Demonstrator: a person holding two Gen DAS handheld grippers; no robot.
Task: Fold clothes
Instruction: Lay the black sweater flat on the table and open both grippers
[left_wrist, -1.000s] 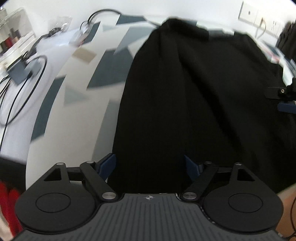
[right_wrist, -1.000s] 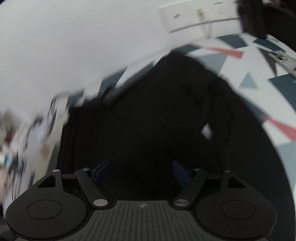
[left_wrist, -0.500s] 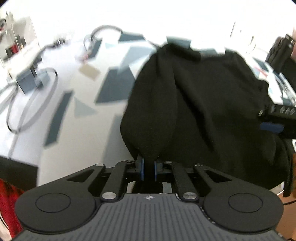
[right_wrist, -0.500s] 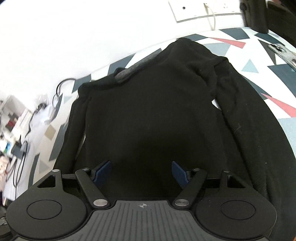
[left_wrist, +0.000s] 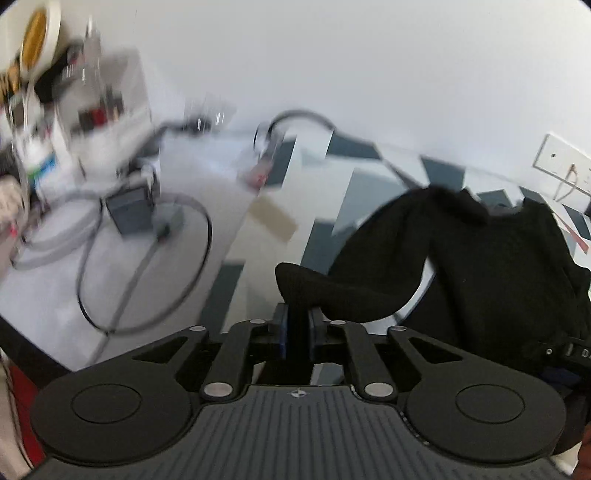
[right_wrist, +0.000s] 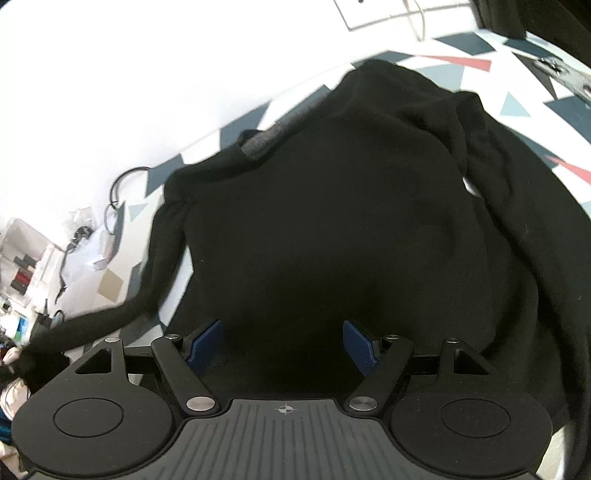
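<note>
Patterned tabletop (left_wrist: 325, 206); left tongs (left_wrist: 296, 326) clamped on black sweater (right_wrist: 332, 221) sleeve, raised; right tongs (right_wrist: 282, 341) apart above sweater

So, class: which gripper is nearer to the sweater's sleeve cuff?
Left. The left gripper is shut on the sleeve cuff, lifting it. The right gripper hangs open over the sweater's body, apart from that cuff.

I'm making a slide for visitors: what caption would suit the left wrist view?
Left gripper, its jaws shut on a sleeve of the black sweater, lifts it off the patterned table.
</note>
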